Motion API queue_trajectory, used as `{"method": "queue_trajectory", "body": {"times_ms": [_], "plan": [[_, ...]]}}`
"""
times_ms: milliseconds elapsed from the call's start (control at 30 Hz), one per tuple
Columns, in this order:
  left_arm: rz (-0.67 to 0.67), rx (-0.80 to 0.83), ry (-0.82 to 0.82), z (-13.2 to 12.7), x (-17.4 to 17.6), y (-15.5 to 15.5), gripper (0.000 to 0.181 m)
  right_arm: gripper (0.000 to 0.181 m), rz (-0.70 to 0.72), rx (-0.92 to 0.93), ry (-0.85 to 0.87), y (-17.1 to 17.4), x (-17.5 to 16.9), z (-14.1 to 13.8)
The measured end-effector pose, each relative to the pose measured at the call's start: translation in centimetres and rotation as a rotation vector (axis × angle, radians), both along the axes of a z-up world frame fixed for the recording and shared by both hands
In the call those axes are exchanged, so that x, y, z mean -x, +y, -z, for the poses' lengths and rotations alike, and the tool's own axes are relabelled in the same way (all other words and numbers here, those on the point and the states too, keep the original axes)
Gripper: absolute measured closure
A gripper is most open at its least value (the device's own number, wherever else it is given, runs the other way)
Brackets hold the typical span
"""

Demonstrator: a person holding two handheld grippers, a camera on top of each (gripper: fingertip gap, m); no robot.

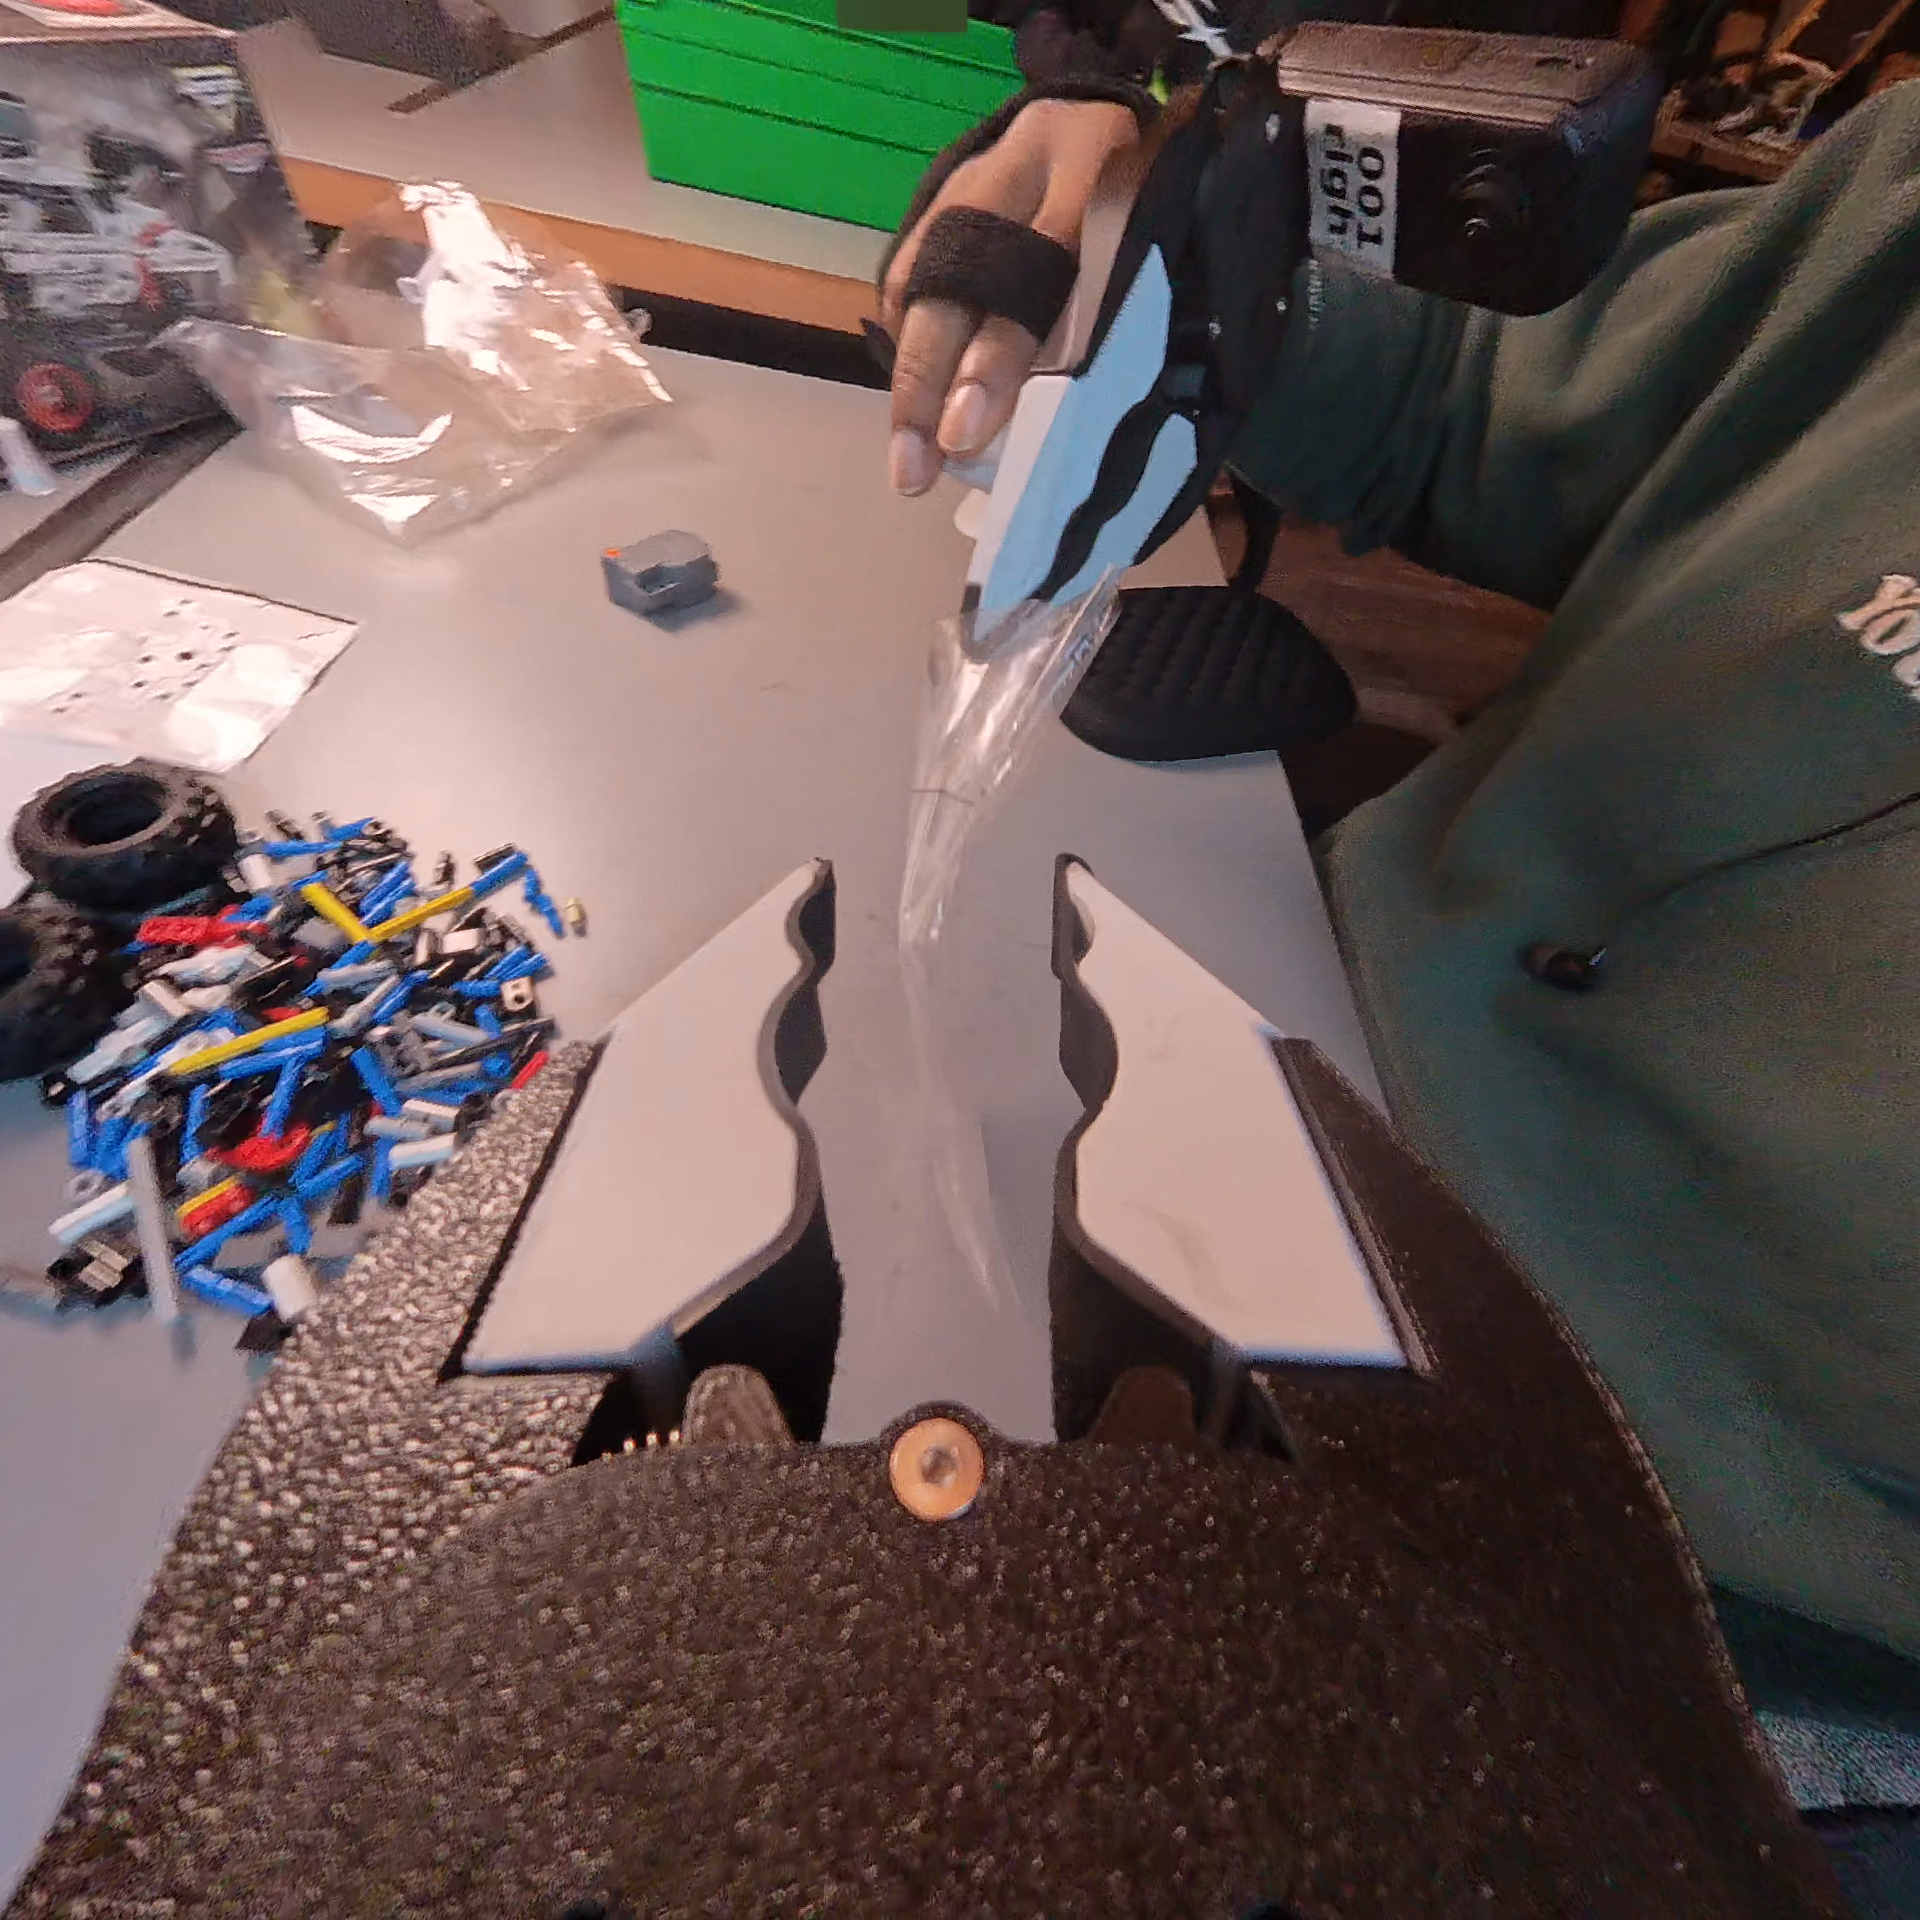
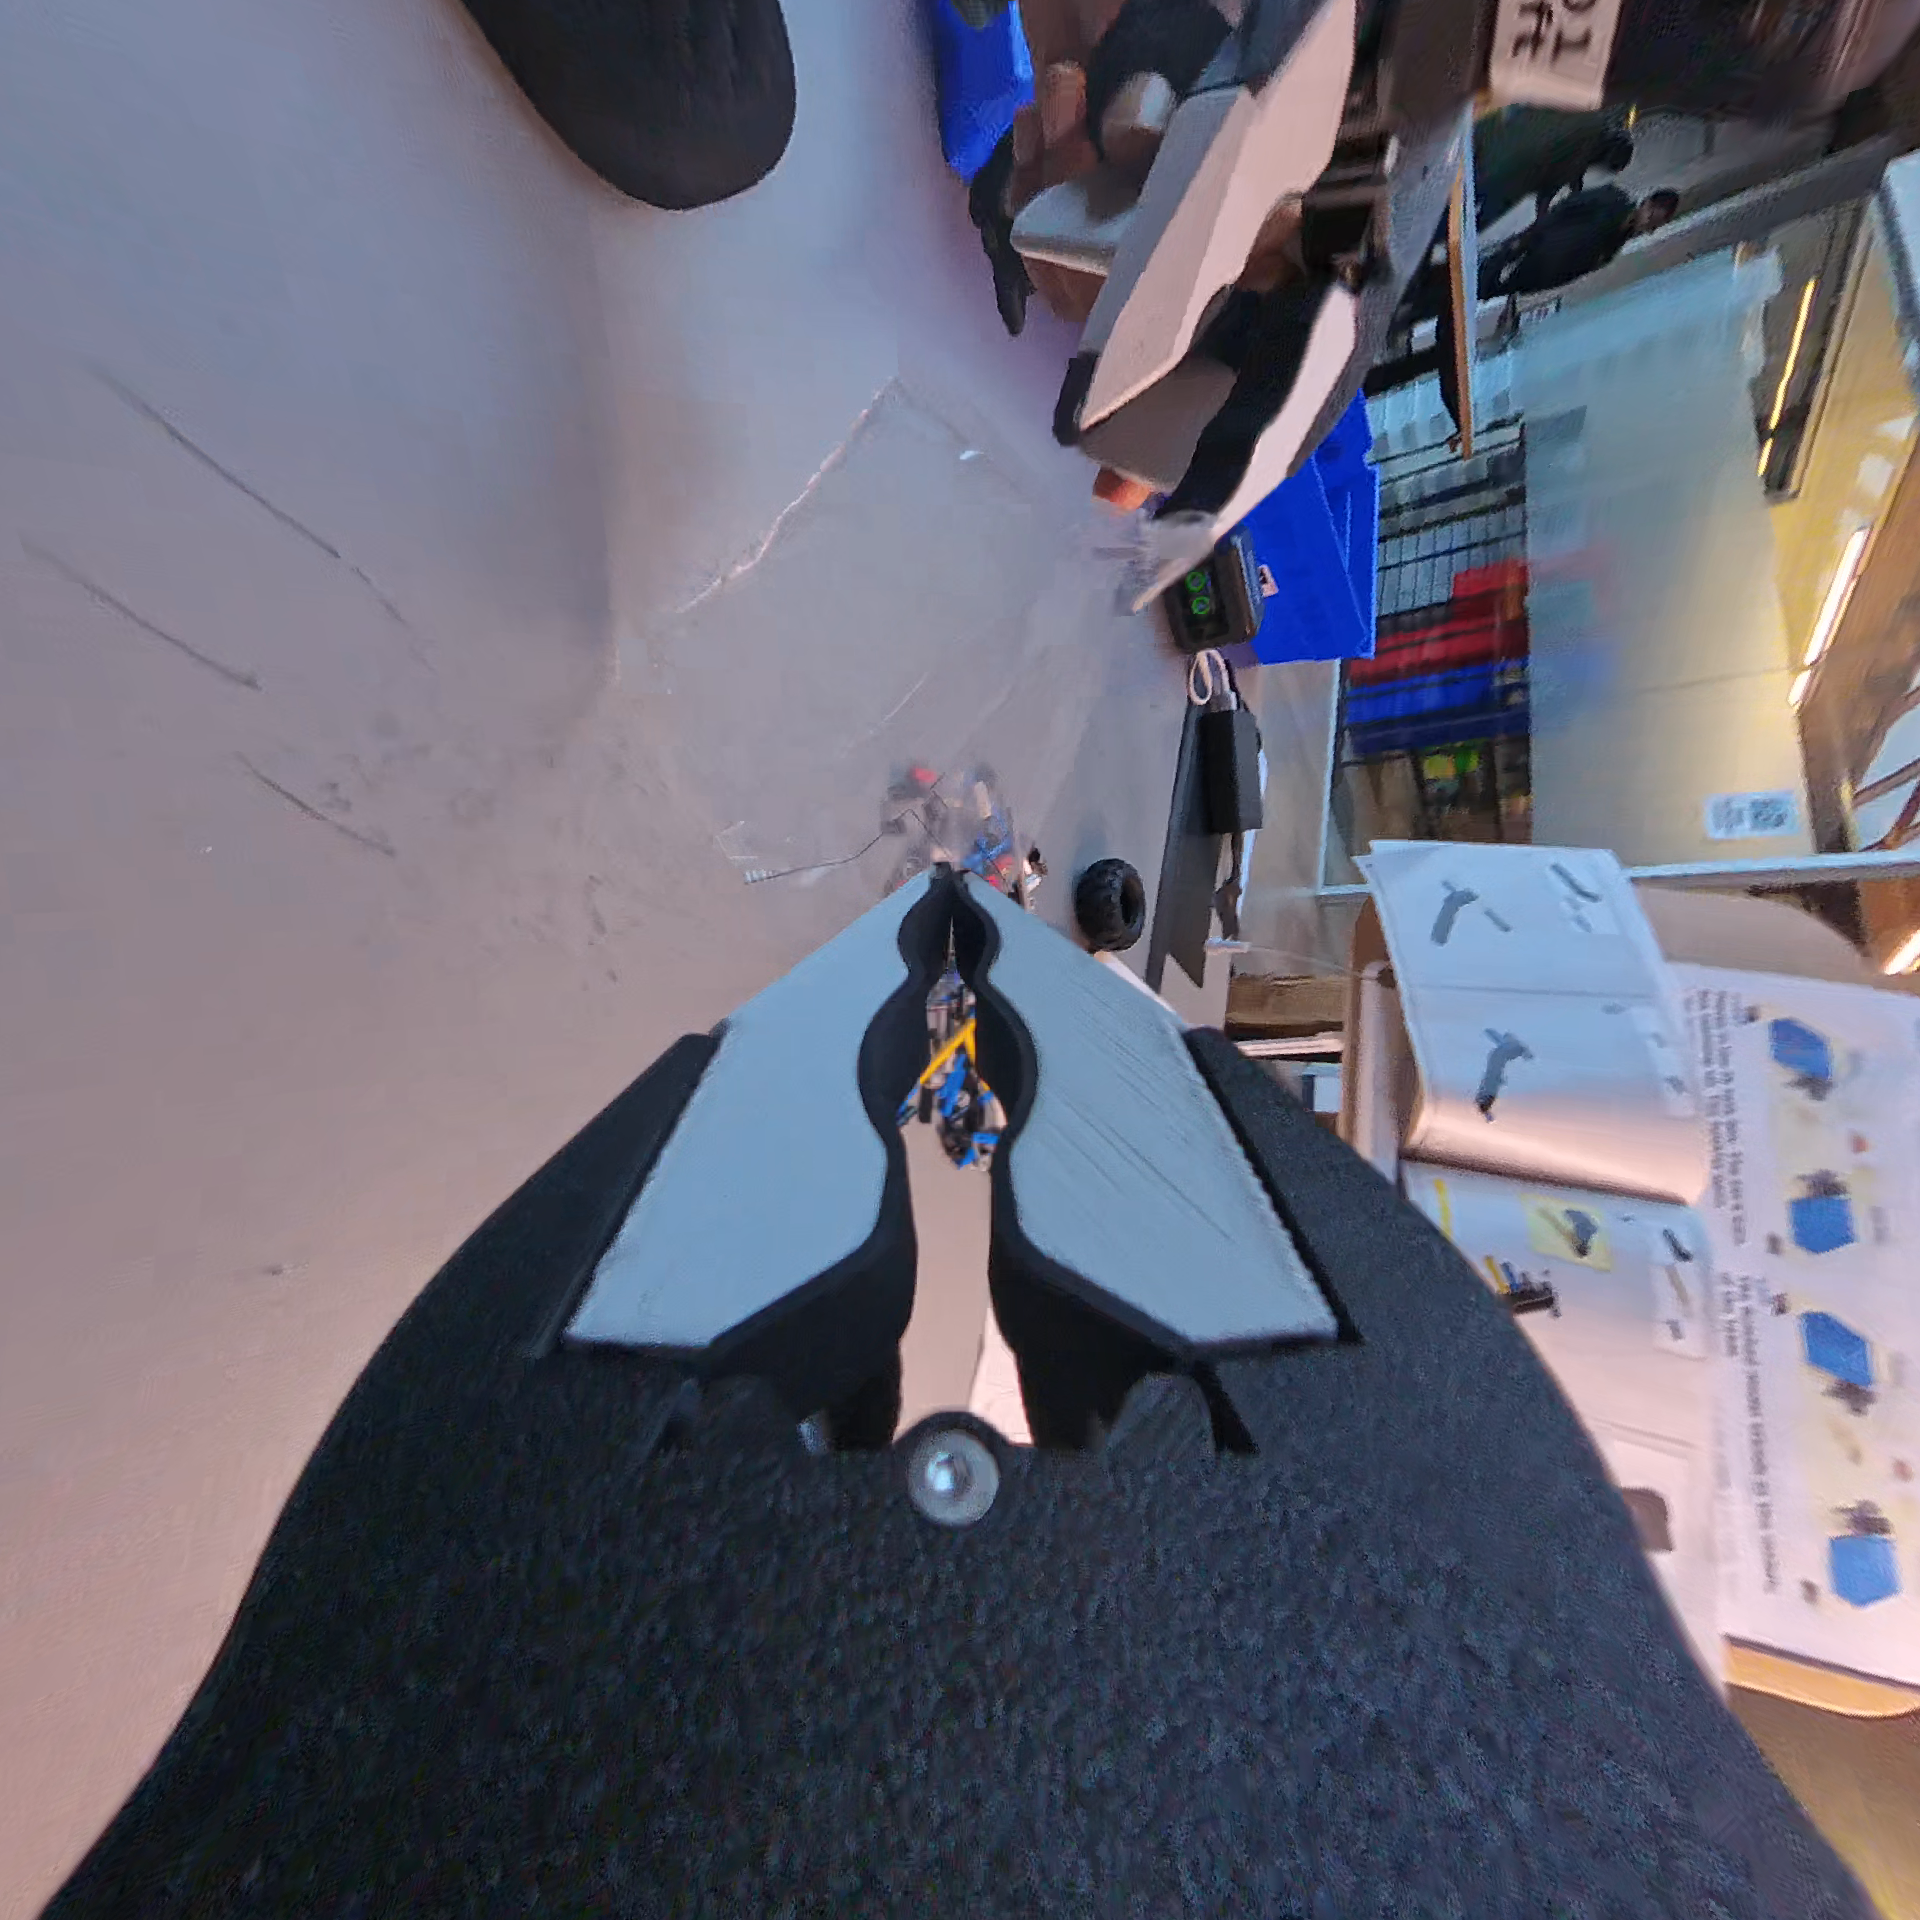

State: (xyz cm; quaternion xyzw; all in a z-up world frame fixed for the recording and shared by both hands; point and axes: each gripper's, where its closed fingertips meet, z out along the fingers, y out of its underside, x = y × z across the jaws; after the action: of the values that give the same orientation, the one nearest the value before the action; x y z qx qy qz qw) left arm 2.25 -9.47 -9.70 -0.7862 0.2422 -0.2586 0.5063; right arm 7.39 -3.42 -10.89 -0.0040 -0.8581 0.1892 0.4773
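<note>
Right gripper (image 1: 1003,613) pinched shut on top corner of clear plastic bag (image 1: 961,831); bag hangs, long axis running from 12 toward 6, tail between fingers of left gripper (image 1: 943,883), spread apart, empty. Brick pile (image 1: 301,1049) on grey table (image 1: 623,727) at 9.

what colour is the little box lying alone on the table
Grey with an orange corner; the little box shows best in the left wrist view.
</note>
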Motion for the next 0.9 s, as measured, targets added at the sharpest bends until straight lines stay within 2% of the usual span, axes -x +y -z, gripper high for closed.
{"method": "queue_trajectory", "body": {"times_ms": [33,100,133,233,300,367,533,633,800,900], "plan": [[0.031,0.008,-0.001,0.0,-0.8,0.3,0.146,0.181,-0.014,-0.03,0.018,-0.1,0.0,-0.5],[0.026,0.0,0.047,0.5,-1.5,1.4,0.177,0.181,-0.034,-0.073,0.05,-0.3,0.0,-1.2],[0.008,-0.018,0.072,0.8,-1.7,2.0,0.181,0.181,-0.035,-0.065,0.052,-0.4,0.0,-1.4],[-0.116,-0.037,0.074,1.4,-1.0,3.5,0.181,0.181,-0.014,0.068,-0.026,-0.7,-0.3,-0.6],[-0.189,-0.029,0.072,1.8,0.0,3.8,0.181,0.181,-0.021,0.243,-0.178,-1.8,-1.3,0.7],[-0.187,-0.022,0.024,1.7,-0.3,3.6,0.181,0.181,-0.035,0.402,-0.263,-2.8,-1.8,1.1],[-0.152,-0.008,0.093,3.1,-1.7,3.6,0.181,0.181,-0.079,0.706,-0.513,-4.0,-3.0,1.3],[-0.152,-0.022,0.081,2.9,-1.4,3.3,0.181,0.18,-0.039,0.872,-0.537,-3.4,-2.4,0.4],[-0.145,-0.058,0.085,2.4,-1.2,2.8,0.181,0.168,0.004,1.142,-0.55,-1.6,-1.8,-1.9],[-0.137,-0.063,0.088,2.6,-1.4,2.7,0.181,0.181,0.075,1.275,-0.543,0.1,-1.0,-2.9]]}}
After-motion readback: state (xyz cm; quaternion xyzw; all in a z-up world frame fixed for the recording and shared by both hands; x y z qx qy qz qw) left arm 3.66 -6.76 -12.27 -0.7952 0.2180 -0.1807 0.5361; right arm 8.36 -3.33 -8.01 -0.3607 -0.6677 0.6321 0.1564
